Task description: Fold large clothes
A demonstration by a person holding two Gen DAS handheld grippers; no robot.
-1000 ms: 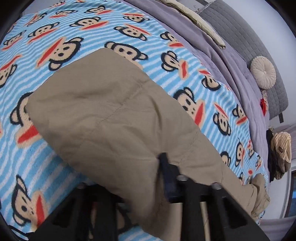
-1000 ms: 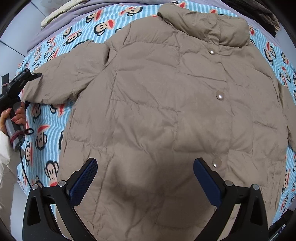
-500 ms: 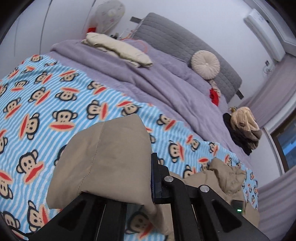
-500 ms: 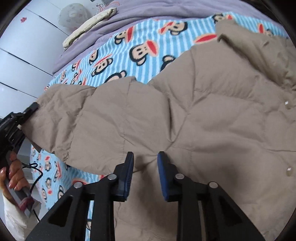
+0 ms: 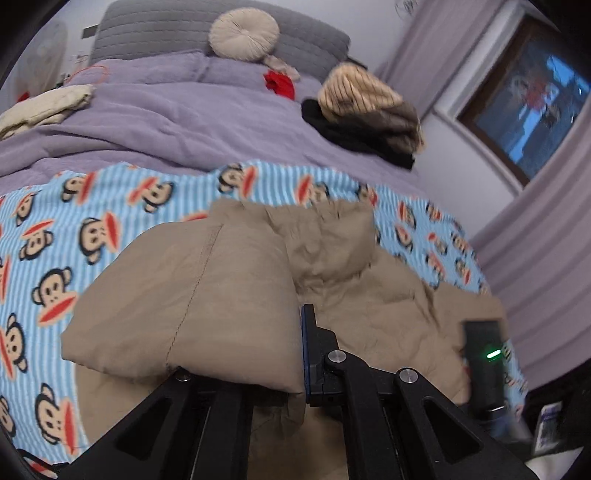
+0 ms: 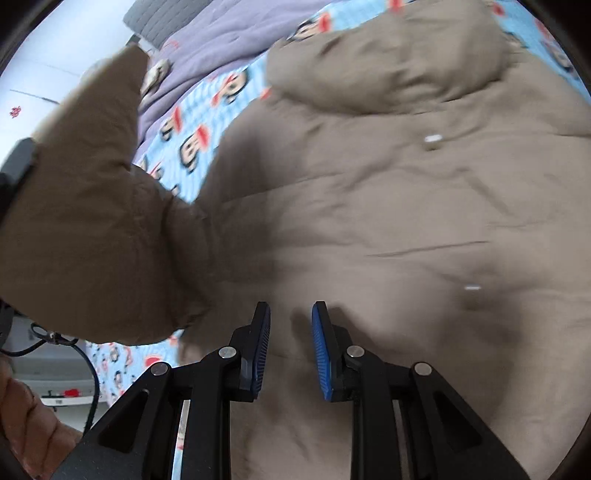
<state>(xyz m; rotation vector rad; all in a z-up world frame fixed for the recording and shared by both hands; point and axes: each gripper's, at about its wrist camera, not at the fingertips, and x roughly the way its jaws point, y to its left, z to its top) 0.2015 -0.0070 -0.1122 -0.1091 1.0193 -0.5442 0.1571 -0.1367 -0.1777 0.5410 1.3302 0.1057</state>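
A large tan puffer jacket (image 6: 388,192) lies front up on a blue monkey-print blanket (image 5: 74,236); its snap buttons show. My left gripper (image 5: 295,354) is shut on the jacket's sleeve (image 5: 192,295) and holds it lifted over the body; only its right finger (image 5: 308,347) shows. The raised sleeve also shows at the left of the right wrist view (image 6: 92,221). My right gripper (image 6: 290,343) is nearly shut, a narrow gap between its blue pads, resting on the jacket body near the armpit; I cannot tell if it pinches cloth. The collar (image 5: 328,236) lies beyond.
A purple duvet (image 5: 184,122) covers the far bed, with a grey headboard (image 5: 184,26), a round cushion (image 5: 243,35), folded cream cloth (image 5: 40,107) and a pile of dark and striped clothes (image 5: 365,114). A window (image 5: 532,99) is at right.
My left gripper has lifted the sleeve and swung it across toward the jacket body. My right gripper came down from open above the jacket and closed to a narrow gap near the armpit.
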